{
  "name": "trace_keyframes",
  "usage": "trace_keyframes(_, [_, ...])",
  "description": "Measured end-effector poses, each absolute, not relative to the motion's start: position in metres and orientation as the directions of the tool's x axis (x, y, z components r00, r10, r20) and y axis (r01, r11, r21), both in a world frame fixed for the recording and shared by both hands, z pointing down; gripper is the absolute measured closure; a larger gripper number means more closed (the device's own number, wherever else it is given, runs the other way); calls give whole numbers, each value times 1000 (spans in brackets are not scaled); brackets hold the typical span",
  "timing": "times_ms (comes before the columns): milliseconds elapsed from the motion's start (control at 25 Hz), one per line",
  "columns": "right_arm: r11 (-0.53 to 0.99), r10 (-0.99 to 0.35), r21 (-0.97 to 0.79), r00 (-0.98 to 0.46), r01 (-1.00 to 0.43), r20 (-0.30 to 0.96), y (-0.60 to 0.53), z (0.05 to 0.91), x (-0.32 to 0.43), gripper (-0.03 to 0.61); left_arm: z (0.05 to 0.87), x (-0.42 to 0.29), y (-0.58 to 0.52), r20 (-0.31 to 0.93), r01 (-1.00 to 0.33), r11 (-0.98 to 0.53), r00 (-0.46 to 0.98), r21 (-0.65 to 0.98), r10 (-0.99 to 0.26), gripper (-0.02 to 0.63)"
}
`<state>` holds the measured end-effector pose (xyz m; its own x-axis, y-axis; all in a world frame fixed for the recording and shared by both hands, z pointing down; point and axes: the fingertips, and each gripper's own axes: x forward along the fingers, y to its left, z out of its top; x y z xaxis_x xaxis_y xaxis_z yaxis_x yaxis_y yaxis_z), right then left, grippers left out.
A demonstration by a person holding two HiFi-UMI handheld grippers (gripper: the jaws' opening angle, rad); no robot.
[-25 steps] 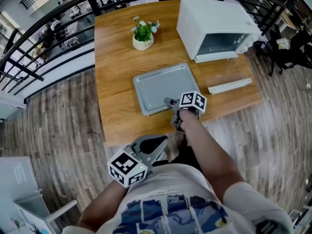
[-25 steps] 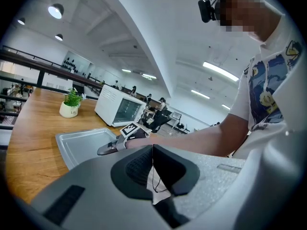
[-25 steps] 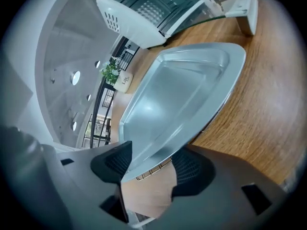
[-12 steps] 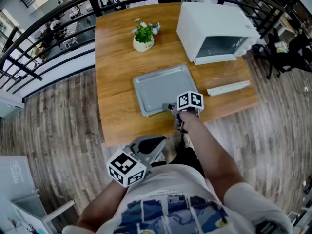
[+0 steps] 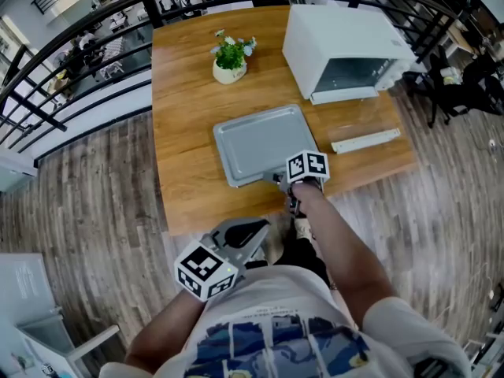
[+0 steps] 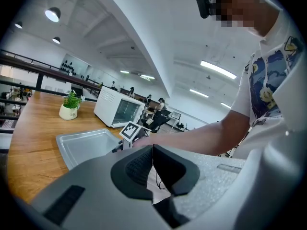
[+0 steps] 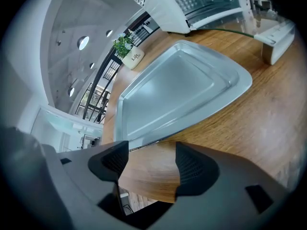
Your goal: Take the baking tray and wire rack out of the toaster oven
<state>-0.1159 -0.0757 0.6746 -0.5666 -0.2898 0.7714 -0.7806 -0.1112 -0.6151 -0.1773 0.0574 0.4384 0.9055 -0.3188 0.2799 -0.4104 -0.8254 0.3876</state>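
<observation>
Baking tray [image 5: 260, 142] on table [image 5: 189, 93]; right gripper [image 7: 148, 161] tilted down, fingers [image 7: 193, 169] just opening, empty.

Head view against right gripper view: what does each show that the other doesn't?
Only the head view: the left gripper held back by the person's shirt. Only the right gripper view: the right gripper with jaws just opened wider, nothing but bare table between them. Both: the baking tray, the toaster oven with its door down, the potted plant.
</observation>
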Motion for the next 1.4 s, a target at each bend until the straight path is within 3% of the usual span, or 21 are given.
trace_keyframes(200, [-68,-334,-600,-548,-797,767,-66,659,-107,308,437,-176,61,267,-404,-823,910,400,-316,609])
trace_keyframes(400, [13,-407,-570,-525,-822,748,-51,624,-90,375,435,-171,63,253,-393,-822,916,412,-312,609])
trace_keyframes(560, [62,-487,-527,-487,-847,725,-36,591,-70,470,436,-167,62,253,-402,-819,912,409,-322,609])
trace_keyframes(760, [200,-563,-490,-509,-848,652,3,548,-52,509,439,-159,69,271,-427,-806,901,410,-339,609])
trace_keyframes(1040, [452,-579,-399,-603,-798,549,55,504,-16,506,434,-129,73,284,-460,-777,886,429,-368,609])
trace_keyframes(1400, [557,-610,-330,-645,-762,461,92,456,49,512,419,-68,89,304,-496,-749,866,438,-396,609])
